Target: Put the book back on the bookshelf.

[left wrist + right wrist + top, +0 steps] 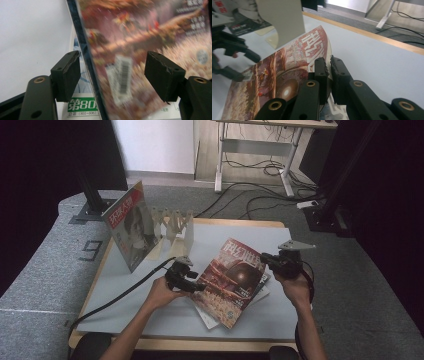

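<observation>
Red magazine point(294, 72) pinched (jaws shut) by right gripper point(329, 72); left gripper point(112, 72) agape.

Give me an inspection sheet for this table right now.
Surface: pale table top with a wooden edge.
Job's things: red magazine, lifted at one edge above white booklets.
Clutter: slotted file rack; a magazine leaning on the rack.
Grippers: right gripper shut on the red magazine's edge; left gripper open, jaws on both sides of its barcode corner.
Cables: black cable trailing from the left gripper; cords on the floor.
Surroundings: grey carpet, desk legs.
</observation>
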`<state>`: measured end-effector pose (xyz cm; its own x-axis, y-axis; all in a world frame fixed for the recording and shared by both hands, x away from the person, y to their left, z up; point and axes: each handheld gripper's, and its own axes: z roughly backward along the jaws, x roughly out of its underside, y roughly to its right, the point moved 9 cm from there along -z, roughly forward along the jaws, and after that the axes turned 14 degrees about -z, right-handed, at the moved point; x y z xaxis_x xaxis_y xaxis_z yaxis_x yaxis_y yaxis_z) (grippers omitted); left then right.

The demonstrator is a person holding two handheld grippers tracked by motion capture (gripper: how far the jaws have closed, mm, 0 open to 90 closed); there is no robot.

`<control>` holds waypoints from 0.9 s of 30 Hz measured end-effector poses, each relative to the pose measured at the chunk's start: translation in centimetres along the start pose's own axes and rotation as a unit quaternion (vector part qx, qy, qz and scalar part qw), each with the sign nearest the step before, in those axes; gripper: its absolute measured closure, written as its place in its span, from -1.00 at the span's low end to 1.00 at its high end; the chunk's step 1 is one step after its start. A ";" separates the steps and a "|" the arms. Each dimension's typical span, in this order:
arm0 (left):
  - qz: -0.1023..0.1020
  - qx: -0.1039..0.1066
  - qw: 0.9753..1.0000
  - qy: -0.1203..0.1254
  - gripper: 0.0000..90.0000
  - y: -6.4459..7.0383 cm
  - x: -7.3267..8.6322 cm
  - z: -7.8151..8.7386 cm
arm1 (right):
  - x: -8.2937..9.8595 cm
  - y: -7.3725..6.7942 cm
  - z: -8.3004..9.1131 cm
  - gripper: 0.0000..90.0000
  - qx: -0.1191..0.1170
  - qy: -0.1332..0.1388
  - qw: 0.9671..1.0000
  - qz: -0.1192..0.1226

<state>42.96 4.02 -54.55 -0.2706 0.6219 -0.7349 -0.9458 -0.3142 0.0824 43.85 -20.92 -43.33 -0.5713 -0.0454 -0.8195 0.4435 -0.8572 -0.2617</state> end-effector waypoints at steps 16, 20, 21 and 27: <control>0.020 0.032 0.999 0.028 -0.33 -0.3 -0.6 0.0 | -1.2 -4.5 -0.3 0.85 -0.038 0.002 0.998 0.041; 0.026 0.039 0.998 0.039 -0.32 -0.4 -0.8 0.1 | -1.4 -5.2 -0.3 0.85 -0.045 0.004 0.998 0.047; 0.027 0.041 0.998 0.041 -0.32 -0.4 -0.9 0.2 | -1.4 -5.3 -0.3 0.85 -0.046 0.004 0.998 0.049; 0.026 0.052 0.998 0.036 -0.31 -0.4 -1.3 -0.2 | -1.6 -5.6 -0.2 0.85 -0.058 0.009 0.997 0.048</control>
<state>43.73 3.25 -53.75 -0.3103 0.5529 -0.7733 -0.9453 -0.2659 0.1891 42.40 -15.92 -40.61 -0.5104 -0.1140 -0.8523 0.5723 -0.7849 -0.2377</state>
